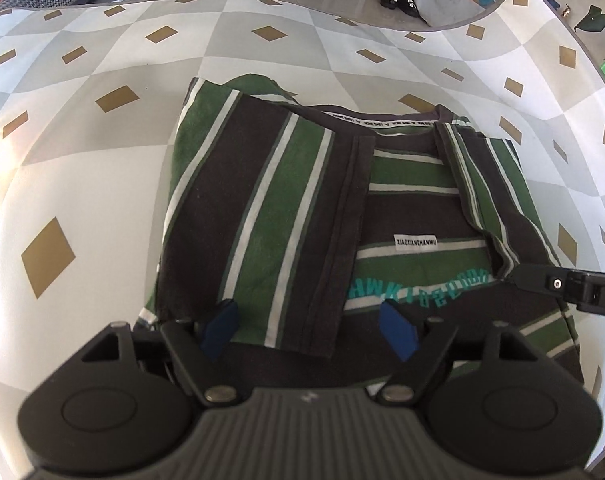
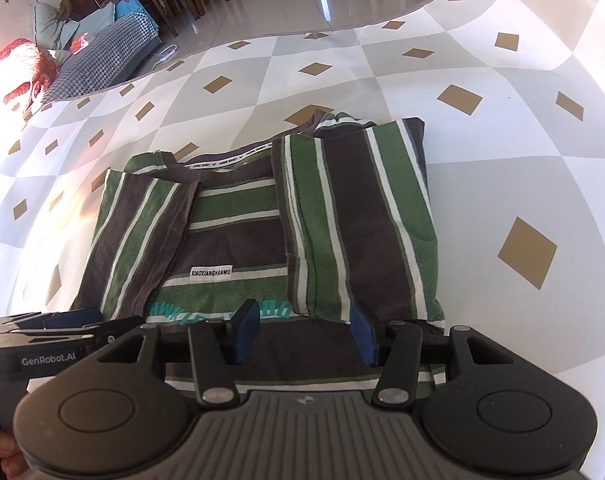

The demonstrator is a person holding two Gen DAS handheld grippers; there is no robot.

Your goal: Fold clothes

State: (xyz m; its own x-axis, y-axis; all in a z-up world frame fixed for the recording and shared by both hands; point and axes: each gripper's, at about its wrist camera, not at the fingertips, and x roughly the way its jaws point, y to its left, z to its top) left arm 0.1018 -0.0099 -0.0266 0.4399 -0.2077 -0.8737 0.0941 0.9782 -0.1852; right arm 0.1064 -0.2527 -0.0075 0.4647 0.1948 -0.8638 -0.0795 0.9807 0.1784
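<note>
Your striped shirt lies flat on the desk, which wears a cloth of grey and white diamonds with tan lozenges. Both side panels are folded in toward the middle — the left panel reaches nearly to the centre, the right panel lies over the other side — and between them you can see a strip of the body with its white woven label and teal lettering. The neckband points away from you.

Your left tongs sit low over the near hem with the blue pads spread wide apart, nothing between them; one pad rests at the lower edge of the left panel. Your right tongs are likewise apart and hold nothing, hovering at the near hem just below the bottom edge of the right panel — whether the pads touch the cloth, you cannot tell. Each tool shows at the edge of the other's view, side by side. Beyond the desk lie a shiny tiled floor and a pair of black slippers.
</note>
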